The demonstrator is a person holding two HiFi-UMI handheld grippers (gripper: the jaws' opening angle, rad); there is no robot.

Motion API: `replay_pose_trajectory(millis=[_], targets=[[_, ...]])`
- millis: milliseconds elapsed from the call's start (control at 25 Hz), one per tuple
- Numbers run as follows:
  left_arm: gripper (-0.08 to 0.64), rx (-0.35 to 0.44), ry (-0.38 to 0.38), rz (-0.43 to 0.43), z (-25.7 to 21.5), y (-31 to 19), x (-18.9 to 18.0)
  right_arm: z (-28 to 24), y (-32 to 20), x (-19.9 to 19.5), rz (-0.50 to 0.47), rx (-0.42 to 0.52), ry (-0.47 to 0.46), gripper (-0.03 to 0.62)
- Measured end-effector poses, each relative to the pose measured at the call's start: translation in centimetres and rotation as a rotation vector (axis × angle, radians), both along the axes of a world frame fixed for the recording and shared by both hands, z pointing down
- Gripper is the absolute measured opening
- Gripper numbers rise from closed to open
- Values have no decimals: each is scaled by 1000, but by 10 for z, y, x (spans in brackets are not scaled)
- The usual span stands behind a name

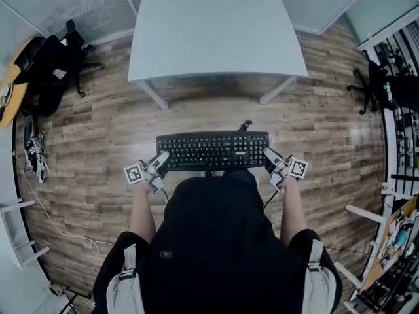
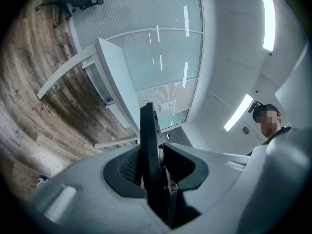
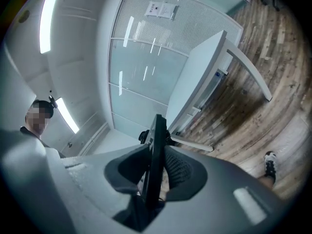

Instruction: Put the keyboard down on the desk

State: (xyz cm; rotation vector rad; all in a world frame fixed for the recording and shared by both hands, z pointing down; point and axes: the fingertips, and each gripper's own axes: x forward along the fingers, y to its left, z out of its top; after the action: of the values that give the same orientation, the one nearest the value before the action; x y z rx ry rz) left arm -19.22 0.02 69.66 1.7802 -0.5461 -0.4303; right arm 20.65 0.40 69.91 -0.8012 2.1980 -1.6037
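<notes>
You're holding the keyboard level short of the table, left hand-held gripper and right hand-held gripper pinching its ends for balance.

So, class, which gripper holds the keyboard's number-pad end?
The right gripper: it clamps the number-pad end of the black keyboard, while the left gripper clamps the opposite end.

Matt black plastic keyboard, wood-grain floor

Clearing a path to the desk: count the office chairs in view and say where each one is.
2. One black office chair stands at the far left, left of the white desk. The second chair is at the right edge. More may sit outside the frame.
</notes>
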Motion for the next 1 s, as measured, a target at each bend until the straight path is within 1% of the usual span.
replay_pose_trajectory(millis=[200,360,520,640,800,920,1000], targets=[[109,-3,-4,1,-2,-2,1,4,-4,1,8,-9,2,91],[109,0,-9,-12,-1,-3,0,5,-8,-1,-7,-6,0,91],[109,-10,-18,-31,1,-1,-2,12,-11,-3,-26,-25,6,92],[109,-4,-18,-40,0,0,-2,11,-13,-3,-37,-10,8,94],[109,-2,-28,-50,3,1,-4,16,-17,-3,-48,-17,10,94],[109,-1,-27,-61,2,0,-4,16,-22,-4,-63,-6,18,94],[109,-2,-29,-69,2,-1,-4,12,-27,-6,-72,1,2,94]])
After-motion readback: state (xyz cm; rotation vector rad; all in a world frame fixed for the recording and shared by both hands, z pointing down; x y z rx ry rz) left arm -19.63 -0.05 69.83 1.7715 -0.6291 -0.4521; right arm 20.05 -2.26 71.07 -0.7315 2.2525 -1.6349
